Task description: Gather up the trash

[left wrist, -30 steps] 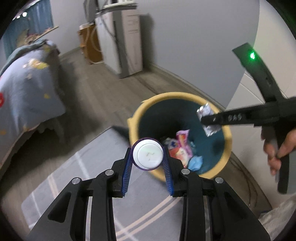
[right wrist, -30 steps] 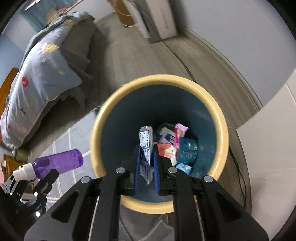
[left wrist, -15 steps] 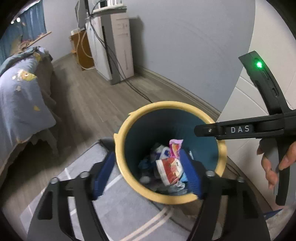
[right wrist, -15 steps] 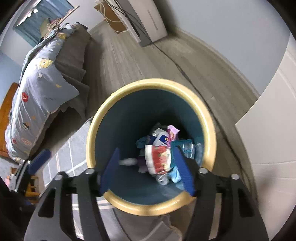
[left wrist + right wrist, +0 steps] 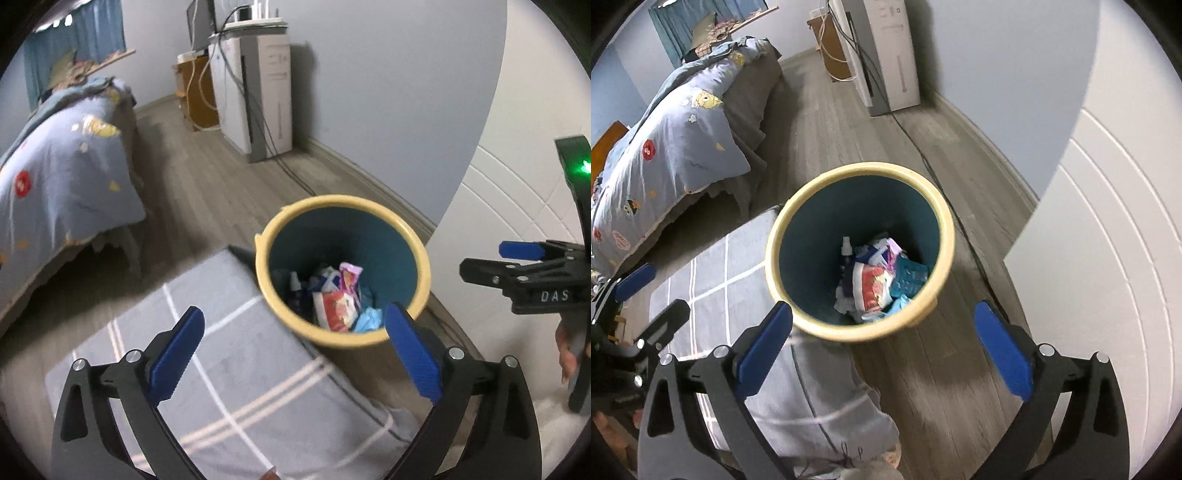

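A round trash bin point(image 5: 423, 273) with a yellow rim and teal inside stands on the floor; it also shows in the right wrist view point(image 5: 945, 229). Wrappers and packets point(image 5: 336, 299) lie at its bottom, with a small spray bottle point(image 5: 846, 247) among them. My left gripper point(image 5: 293, 345) is open and empty, above and short of the bin. My right gripper point(image 5: 884, 341) is open and empty, above the bin's near rim. The right gripper also shows at the right edge of the left wrist view point(image 5: 524, 266).
A grey rug with white lines point(image 5: 240, 387) lies beside the bin. A bed with a blue patterned quilt point(image 5: 55, 177) is at the left. A white appliance point(image 5: 266, 99) with cables stands by the far wall. White panelling point(image 5: 1108, 277) is at the right.
Both grippers opened: the purple bottle left my left gripper and the silver wrapper left my right, both now in the bin. Both grippers have since pulled back from it.
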`<state>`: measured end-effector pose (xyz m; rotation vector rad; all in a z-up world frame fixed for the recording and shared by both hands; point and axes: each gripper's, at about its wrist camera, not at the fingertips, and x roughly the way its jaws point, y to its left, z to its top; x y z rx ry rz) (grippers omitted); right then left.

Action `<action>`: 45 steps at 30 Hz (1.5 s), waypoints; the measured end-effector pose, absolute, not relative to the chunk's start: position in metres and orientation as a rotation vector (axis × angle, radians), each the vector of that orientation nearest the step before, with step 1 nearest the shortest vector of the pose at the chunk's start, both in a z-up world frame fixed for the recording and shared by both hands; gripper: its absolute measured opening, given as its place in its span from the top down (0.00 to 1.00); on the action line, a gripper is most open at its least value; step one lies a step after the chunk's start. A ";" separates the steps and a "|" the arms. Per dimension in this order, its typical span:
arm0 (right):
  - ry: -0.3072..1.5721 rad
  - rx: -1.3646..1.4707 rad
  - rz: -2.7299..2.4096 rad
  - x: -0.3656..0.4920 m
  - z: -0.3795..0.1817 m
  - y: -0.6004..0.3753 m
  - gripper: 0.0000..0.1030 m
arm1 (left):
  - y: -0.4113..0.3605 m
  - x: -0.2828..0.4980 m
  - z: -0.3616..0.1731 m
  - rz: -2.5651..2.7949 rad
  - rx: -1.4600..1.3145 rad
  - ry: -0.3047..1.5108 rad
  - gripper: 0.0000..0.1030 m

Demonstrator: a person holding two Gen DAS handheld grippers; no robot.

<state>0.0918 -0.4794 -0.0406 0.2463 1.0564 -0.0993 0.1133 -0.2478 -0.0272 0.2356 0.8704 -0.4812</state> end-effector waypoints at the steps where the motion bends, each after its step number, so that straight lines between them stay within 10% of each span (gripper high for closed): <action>1: 1.049 0.248 -0.103 0.087 -0.038 -0.480 0.06 | -0.245 0.110 -0.026 -0.471 0.237 0.871 0.05; 45: 0.955 0.147 -0.127 0.059 -0.009 -0.460 0.06 | -0.223 0.093 -0.022 -0.398 0.218 0.863 0.05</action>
